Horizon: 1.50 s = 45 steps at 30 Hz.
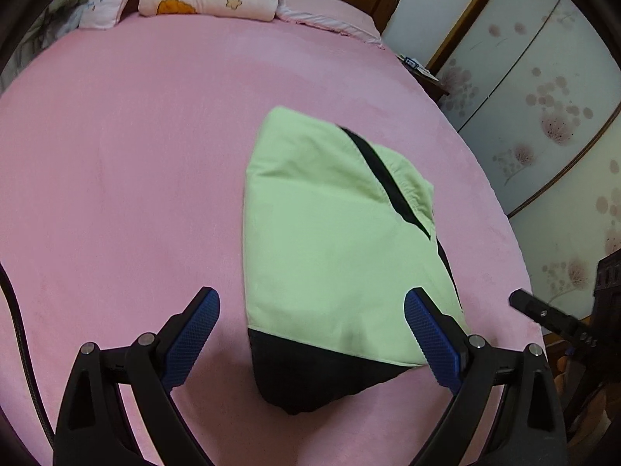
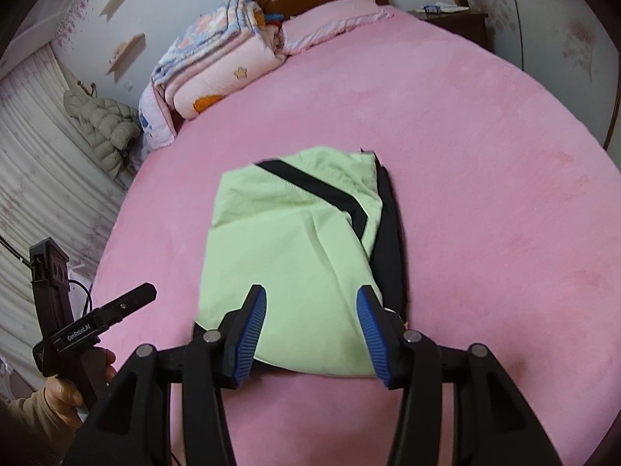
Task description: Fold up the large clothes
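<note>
A light green garment with black trim (image 1: 330,240) lies folded into a compact stack on the pink bed (image 1: 136,174); it also shows in the right wrist view (image 2: 295,256). My left gripper (image 1: 312,299) is open and empty, held above the garment's near black edge. My right gripper (image 2: 312,297) is open and empty, hovering over the garment's near end. The right gripper's finger shows at the right edge of the left wrist view (image 1: 543,312). The left gripper shows at the left of the right wrist view (image 2: 116,308), held by a hand.
Folded pink quilts (image 2: 217,73) and a pink pillow (image 2: 330,19) lie at the wooden headboard. A nightstand (image 2: 458,19) stands beside the bed. A wardrobe with flowered doors (image 1: 543,89) is on the right. A padded jacket (image 2: 104,128) hangs by the curtain.
</note>
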Motion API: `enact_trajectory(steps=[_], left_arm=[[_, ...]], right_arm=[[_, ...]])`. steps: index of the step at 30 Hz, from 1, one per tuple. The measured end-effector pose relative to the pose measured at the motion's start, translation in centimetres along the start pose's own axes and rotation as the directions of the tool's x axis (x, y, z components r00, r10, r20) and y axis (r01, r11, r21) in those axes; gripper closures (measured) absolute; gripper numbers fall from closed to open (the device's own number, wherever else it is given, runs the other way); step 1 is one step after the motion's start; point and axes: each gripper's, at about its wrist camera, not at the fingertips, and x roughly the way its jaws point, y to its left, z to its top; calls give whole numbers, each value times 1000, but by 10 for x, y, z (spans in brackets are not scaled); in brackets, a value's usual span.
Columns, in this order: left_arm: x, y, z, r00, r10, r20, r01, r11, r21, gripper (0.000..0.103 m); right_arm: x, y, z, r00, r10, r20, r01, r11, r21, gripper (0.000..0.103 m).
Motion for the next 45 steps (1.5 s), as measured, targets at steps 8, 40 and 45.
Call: enact_trajectory(steps=[8,40,45], left_arm=[[54,10,-6,995,-13,-97,10,999,-33,8],[155,33,17,966,-156,-204,128,981,-145,6],[152,14,17,976,-76,-203,58,994,-90,20]], right_arm=[[45,-29,1,996,-35,-77,34,999,-16,54],[180,-41,29,923,225,-311,-241,970,-15,37],[168,-28,30,940,180,-290,-194,981,-20,72]])
